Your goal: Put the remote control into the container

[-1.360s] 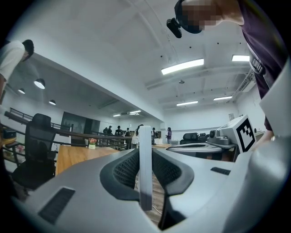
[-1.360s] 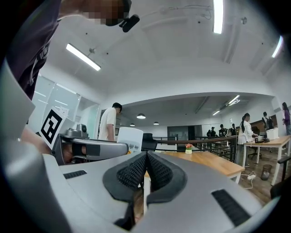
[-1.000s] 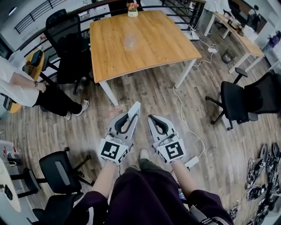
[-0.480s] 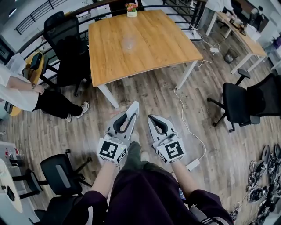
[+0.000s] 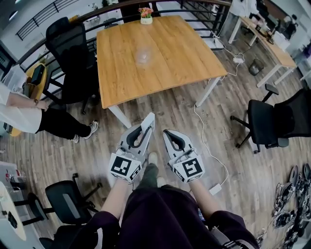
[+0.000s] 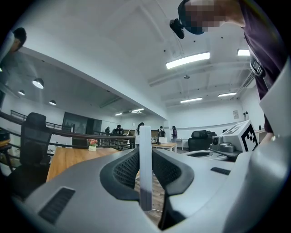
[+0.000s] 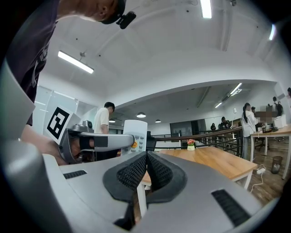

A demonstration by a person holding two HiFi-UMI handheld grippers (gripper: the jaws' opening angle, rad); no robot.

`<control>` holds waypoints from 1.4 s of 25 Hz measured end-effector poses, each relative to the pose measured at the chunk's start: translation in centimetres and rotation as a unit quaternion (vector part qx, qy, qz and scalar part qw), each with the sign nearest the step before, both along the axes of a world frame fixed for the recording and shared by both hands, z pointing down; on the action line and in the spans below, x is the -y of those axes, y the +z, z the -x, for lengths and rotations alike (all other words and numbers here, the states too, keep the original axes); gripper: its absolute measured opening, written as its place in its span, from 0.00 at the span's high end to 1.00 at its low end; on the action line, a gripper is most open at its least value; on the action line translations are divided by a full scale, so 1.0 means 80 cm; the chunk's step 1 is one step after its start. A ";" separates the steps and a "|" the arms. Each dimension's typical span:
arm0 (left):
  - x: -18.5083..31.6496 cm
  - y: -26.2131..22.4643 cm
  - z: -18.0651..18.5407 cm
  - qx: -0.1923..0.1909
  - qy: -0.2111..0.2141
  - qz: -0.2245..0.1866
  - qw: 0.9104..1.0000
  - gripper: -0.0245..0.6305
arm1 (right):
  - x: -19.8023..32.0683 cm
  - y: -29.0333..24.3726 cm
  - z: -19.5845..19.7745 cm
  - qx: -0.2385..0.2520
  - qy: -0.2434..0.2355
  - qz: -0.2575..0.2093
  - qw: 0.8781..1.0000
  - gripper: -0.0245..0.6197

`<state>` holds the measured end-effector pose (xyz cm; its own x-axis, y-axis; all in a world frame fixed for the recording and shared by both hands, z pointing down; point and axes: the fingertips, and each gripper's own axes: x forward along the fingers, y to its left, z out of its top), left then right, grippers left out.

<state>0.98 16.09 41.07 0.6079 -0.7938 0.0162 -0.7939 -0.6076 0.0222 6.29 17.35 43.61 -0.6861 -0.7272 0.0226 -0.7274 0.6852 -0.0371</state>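
Two grippers are held side by side above the wood floor [image 5: 73, 146]. The left gripper [image 5: 144, 132] is clamped on the one white remote [image 5: 149, 120], which stands on edge between its jaws. The right gripper [image 5: 169, 134] has its jaws pressed together with nothing in them. Farther off is one wooden table [image 5: 170, 53], with one clear container [image 5: 144, 56] near its middle and one flower pot [image 5: 146, 14] at its far edge.
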 end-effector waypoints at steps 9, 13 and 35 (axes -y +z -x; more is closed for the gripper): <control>0.094 -0.010 0.039 -0.008 -0.006 0.002 1.000 0.83 | 0.093 -0.003 0.042 0.000 -0.011 0.012 1.000 0.93; 0.134 -0.010 0.061 -0.009 -0.007 0.009 1.000 0.83 | 0.133 -0.006 0.063 -0.001 -0.012 0.015 1.000 0.93; 0.309 -0.009 0.128 -0.012 0.012 0.013 1.000 0.83 | 0.308 -0.013 0.130 0.002 -0.001 0.003 1.000 0.93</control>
